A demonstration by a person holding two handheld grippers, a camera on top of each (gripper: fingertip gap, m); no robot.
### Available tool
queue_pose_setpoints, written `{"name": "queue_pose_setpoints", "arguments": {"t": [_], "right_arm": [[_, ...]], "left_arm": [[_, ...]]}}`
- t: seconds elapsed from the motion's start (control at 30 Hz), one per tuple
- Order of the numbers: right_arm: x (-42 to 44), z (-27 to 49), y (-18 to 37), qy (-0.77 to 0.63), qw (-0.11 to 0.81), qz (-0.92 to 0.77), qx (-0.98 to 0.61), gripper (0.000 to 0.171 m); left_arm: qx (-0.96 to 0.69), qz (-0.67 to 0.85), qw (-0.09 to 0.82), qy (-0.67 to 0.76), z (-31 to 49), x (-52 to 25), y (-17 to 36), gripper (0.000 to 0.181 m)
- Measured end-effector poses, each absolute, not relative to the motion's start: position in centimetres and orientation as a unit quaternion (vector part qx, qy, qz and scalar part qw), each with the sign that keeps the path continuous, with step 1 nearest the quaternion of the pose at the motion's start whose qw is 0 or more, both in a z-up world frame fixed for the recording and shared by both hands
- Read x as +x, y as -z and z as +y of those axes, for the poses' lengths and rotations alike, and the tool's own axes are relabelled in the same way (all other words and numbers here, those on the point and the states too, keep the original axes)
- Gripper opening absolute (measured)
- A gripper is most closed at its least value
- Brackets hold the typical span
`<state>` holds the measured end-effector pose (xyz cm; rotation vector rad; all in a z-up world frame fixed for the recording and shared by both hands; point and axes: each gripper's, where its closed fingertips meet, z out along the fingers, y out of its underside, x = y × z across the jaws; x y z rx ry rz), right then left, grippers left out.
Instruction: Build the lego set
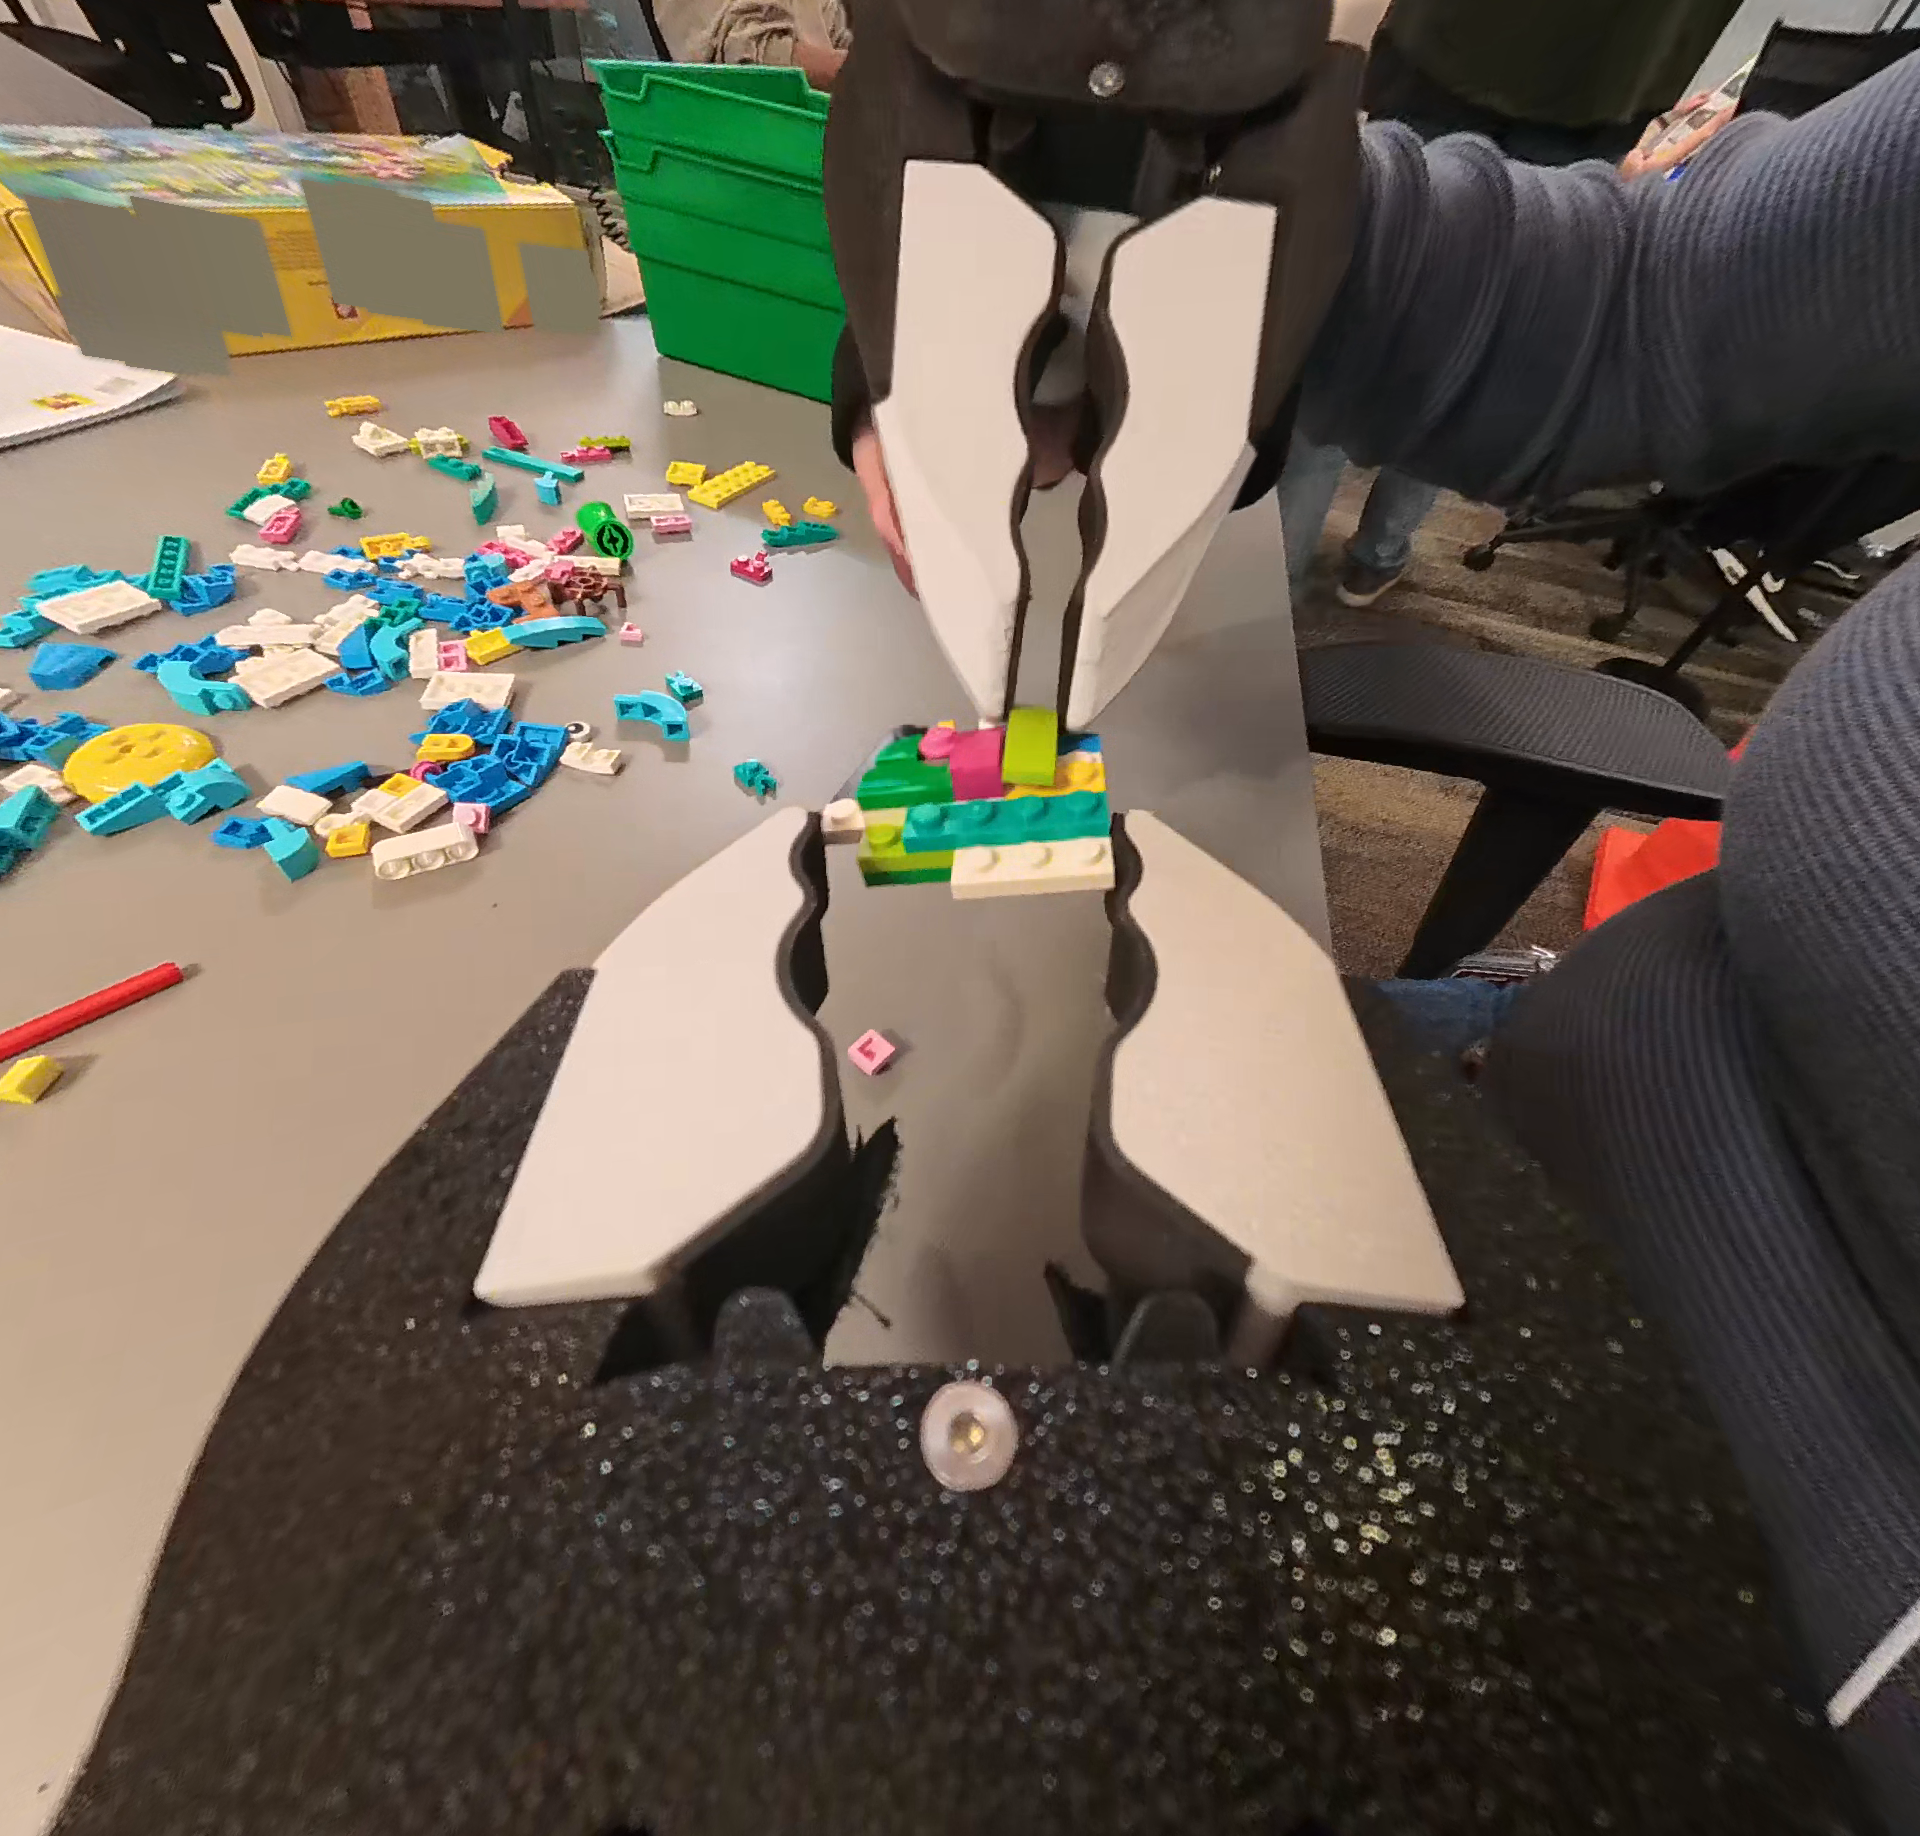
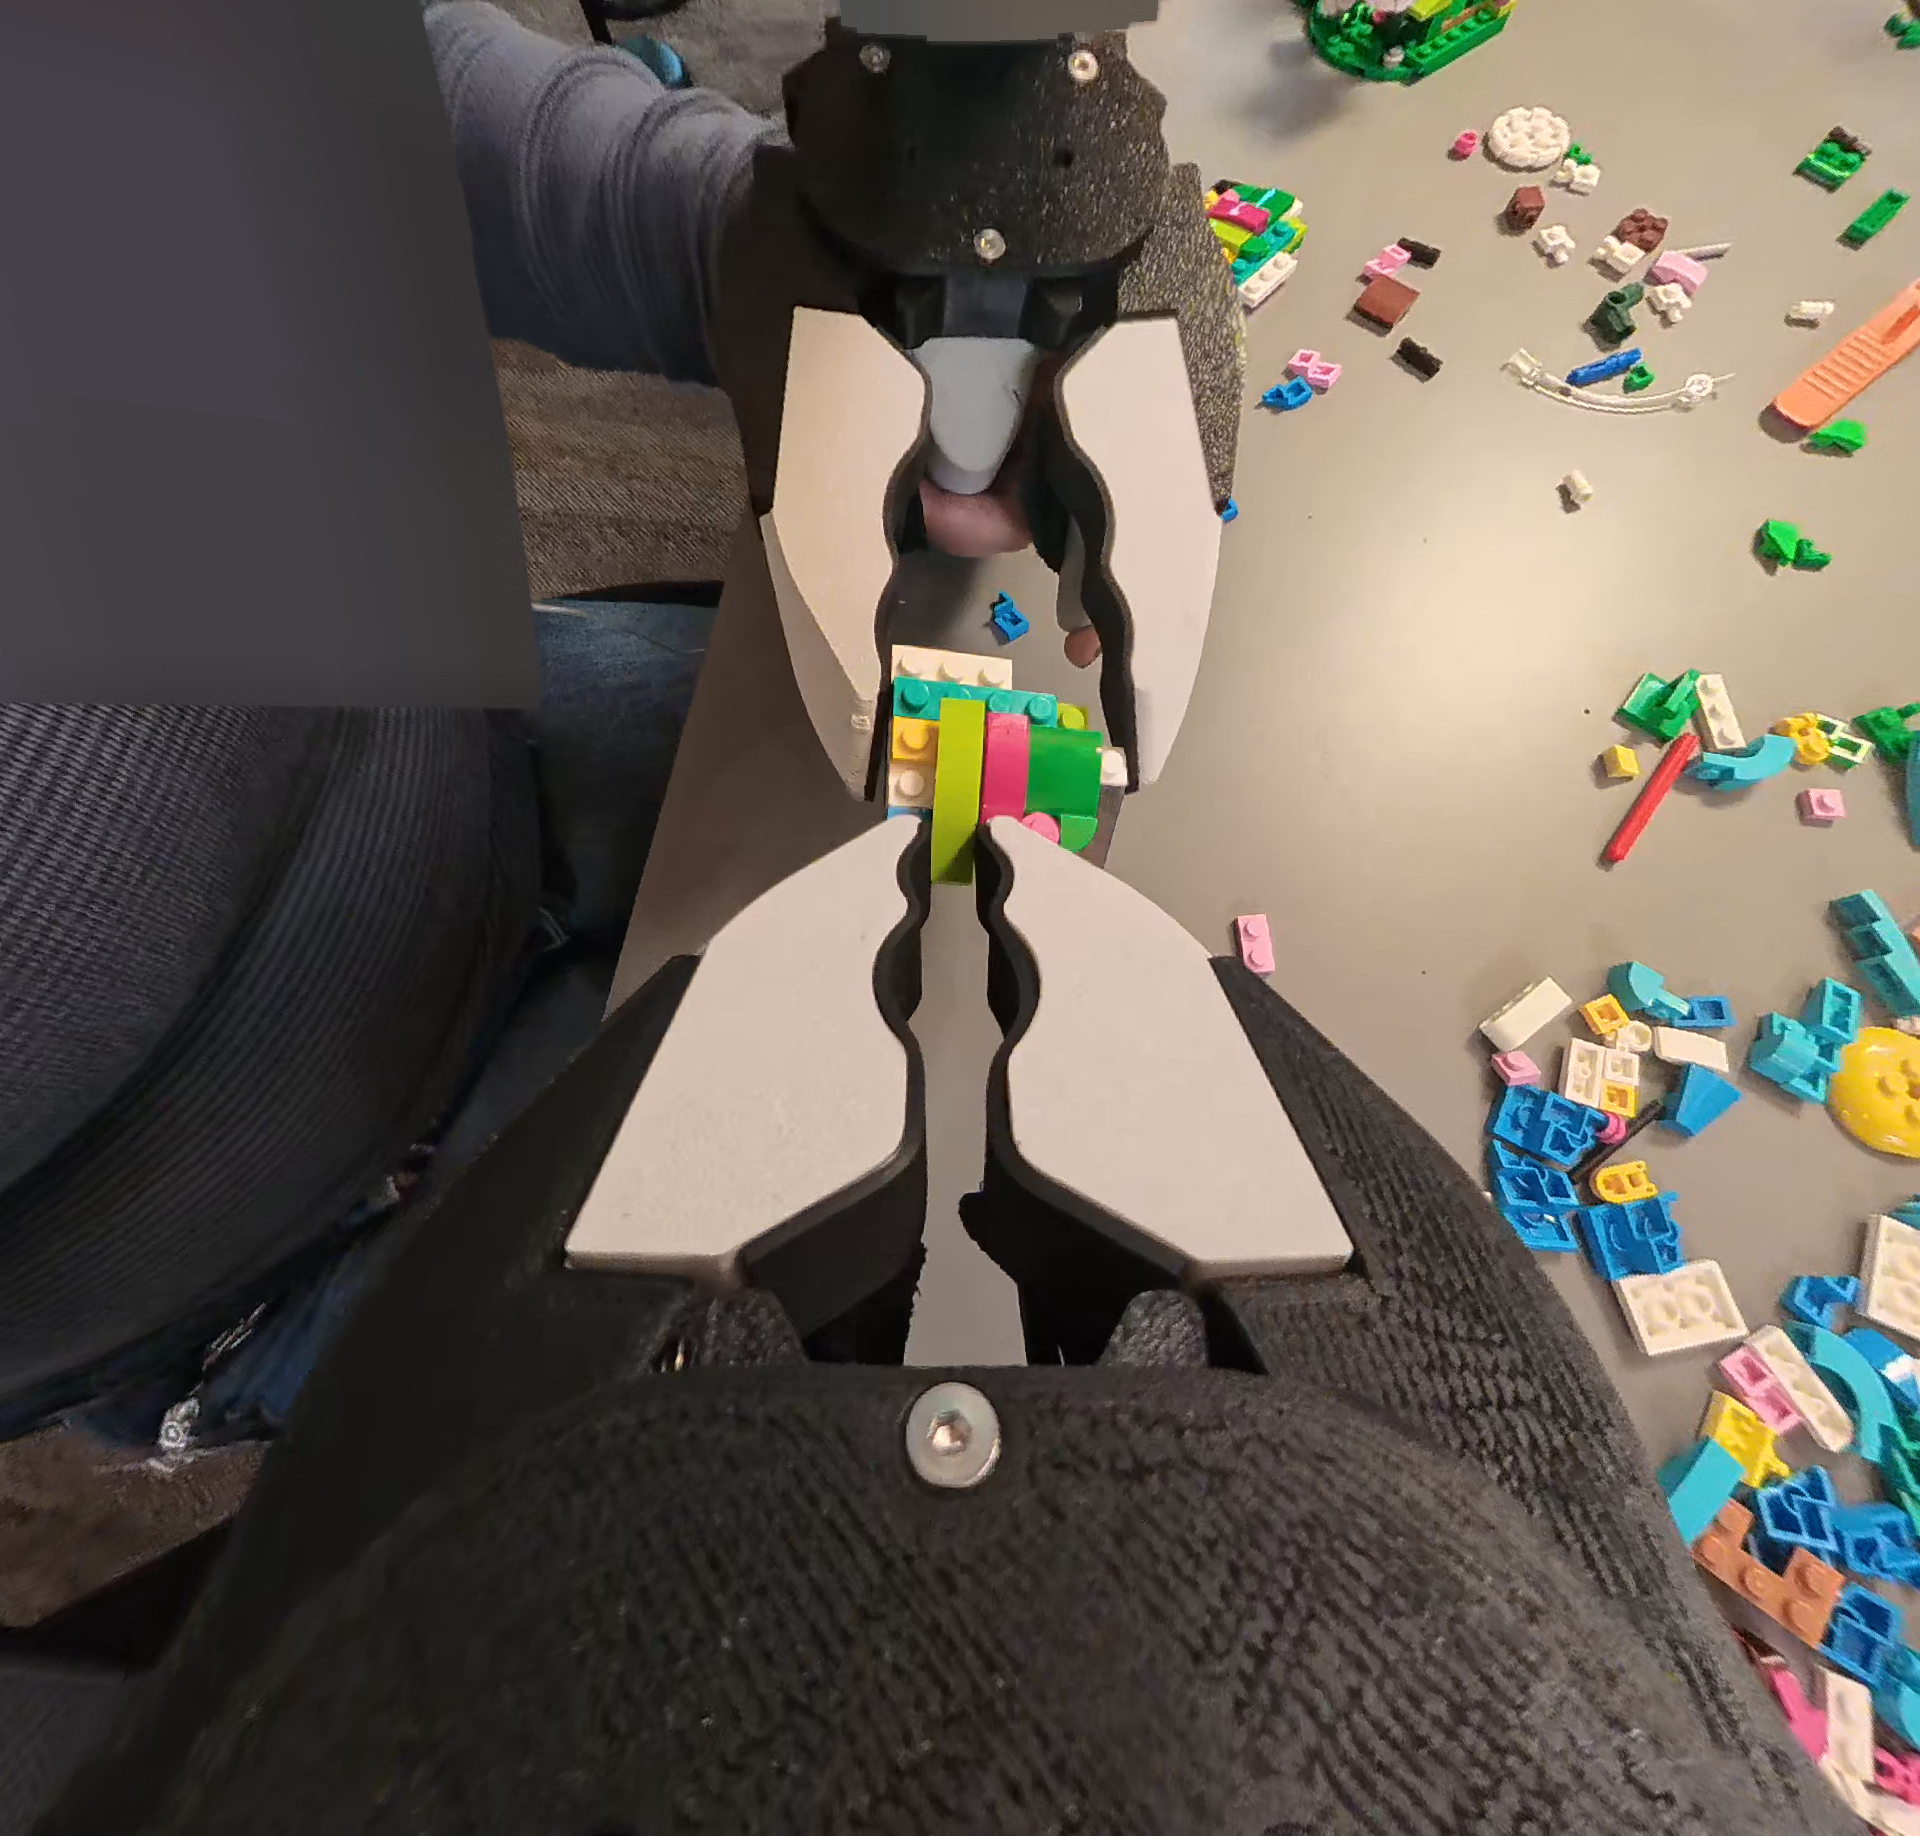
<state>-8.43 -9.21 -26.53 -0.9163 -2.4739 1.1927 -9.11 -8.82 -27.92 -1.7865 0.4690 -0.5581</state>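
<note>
- The left claw (image 1: 971,825) is clamped on the small lego build (image 1: 987,810), its fingers on either side, at the surface (image 1: 416,1059) edge nearest the person.
- The right claw (image 2: 951,830), nearly together, pinches the lime green piece (image 2: 961,789) standing on top of the build.
- Loose bricks (image 1: 312,664) lie scattered farther in from that edge.

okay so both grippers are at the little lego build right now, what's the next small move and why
Probably press the lime piece straight down. The right gripper pinches it above the small build, which the left gripper brackets on both sides at the table edge, so it looks braced. Whether the piece is seated, I cannot tell.
</note>
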Motion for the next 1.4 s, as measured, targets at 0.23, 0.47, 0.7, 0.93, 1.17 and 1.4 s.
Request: {"name": "queue_pose_setpoints", "arguments": {"t": [0.23,0.47,0.7,0.93,1.17,1.4], "right_arm": [[-8.5,-9.2,26.5,-0.385,0.138,-0.859,-0.308,0.006],[-8.6,-9.1,26.3,-0.366,0.157,-0.864,-0.307,0.008],[-8.6,-8.7,25.7,-0.362,0.175,-0.862,-0.308,0.011],[-9.0,-8.8,24.2,-0.351,0.311,-0.851,-0.235,0.049],[-9.8,-11.0,23.6,-0.248,0.489,-0.833,-0.073,0.045],[-10.5,-11.1,24.0,-0.214,0.520,-0.826,-0.046,0.033]], "left_arm": [[-0.755,0.198,0.576,0.244,-8.9,-9.2,27.7,0.051],[-0.752,0.196,0.579,0.246,-8.8,-9.1,27.6,0.051],[-0.750,0.190,0.585,0.242,-8.8,-9.4,27.4,0.051],[-0.740,0.154,0.595,0.274,-8.7,-10.1,26.4,0.051],[-0.724,0.136,0.594,0.323,-9.0,-9.8,25.5,0.051],[-0.717,0.133,0.593,0.342,-9.2,-9.6,25.2,0.051]]}}
